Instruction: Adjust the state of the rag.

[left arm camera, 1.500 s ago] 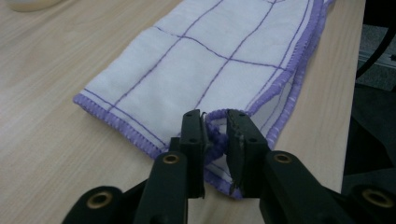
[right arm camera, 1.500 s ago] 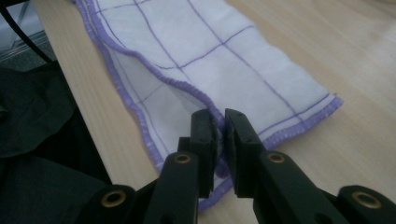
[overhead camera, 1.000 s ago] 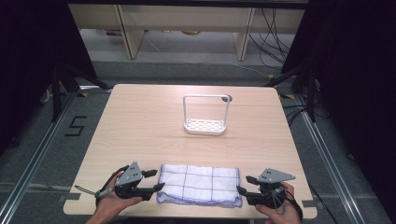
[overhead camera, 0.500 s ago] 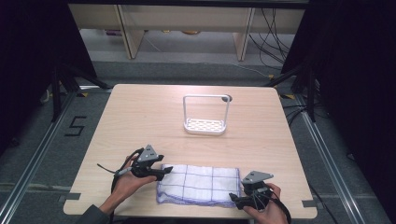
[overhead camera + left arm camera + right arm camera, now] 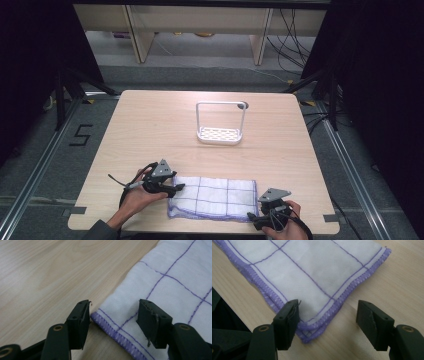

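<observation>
At the near edge of the table (image 5: 150,125), the right gripper (image 5: 261,219) sits low at the near right corner of the folded cloth (image 5: 215,197). Its jaws stand wide and have just been opening; the right gripper view shows the purple-stitched corner (image 5: 312,332) lying between them, one jaw over the hem, the other out on bare wood, neither pressing on it. Just past that corner the tabletop ends and drops to dark floor.

A little farther in, the left gripper (image 5: 176,188) rests at the cloth's far left corner. Its jaws also stand apart and have just been narrowing slightly, with the stitched hem (image 5: 112,332) between them and not yet pinched.

The cloth lies flat, in several layers, along the near middle of the table. The likely trouble is a partial grab: if either gripper closes on the top layer alone, the fold would peel open when lifted. A jaw skidding on the wood could also push the hem away instead of getting under it. On the right, a drag toward the person could slide the corner off the edge.

Beyond the cloth there is broad open wood for spreading or refolding. Farther still, near the middle of the far half, stands a small white rack (image 5: 220,122), well apart from both grippers; a wide forward sweep of the cloth might reach it.
</observation>
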